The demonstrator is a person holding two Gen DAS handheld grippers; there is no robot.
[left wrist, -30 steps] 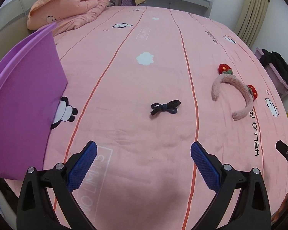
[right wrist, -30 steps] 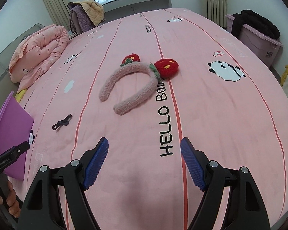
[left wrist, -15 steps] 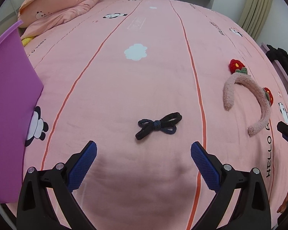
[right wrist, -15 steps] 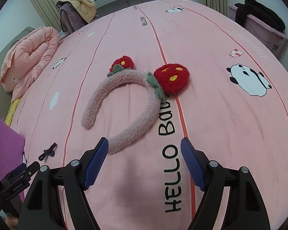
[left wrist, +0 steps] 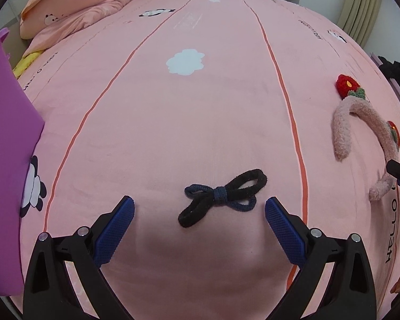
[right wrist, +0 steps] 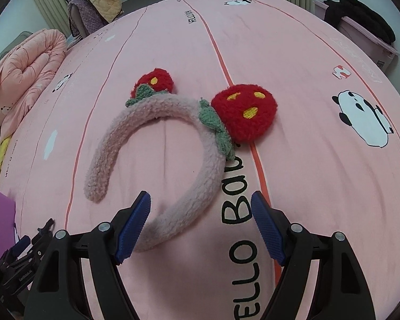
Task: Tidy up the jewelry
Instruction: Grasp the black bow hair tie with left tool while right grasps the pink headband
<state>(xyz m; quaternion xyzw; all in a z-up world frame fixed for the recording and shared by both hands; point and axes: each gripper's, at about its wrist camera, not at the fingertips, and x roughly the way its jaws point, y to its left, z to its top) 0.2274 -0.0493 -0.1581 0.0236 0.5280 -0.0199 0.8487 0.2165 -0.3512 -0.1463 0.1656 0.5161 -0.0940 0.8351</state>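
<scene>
Purple bin [left wrist: 5, 144] stands at the far left edge of the bed [left wrist: 200, 106]. Left gripper [left wrist: 199, 208]: jaws wide apart, holding nothing, with the dark bow-shaped hair tie [left wrist: 222, 196] lying flat on the pink sheet between and just ahead of the blue pads (not touching either). Further right, the fuzzy pink headband [right wrist: 160, 160] with two red strawberry ornaments lies flat. Right gripper [right wrist: 200, 202]: jaws apart, near end of the headband sitting between them, close to the left pad.
</scene>
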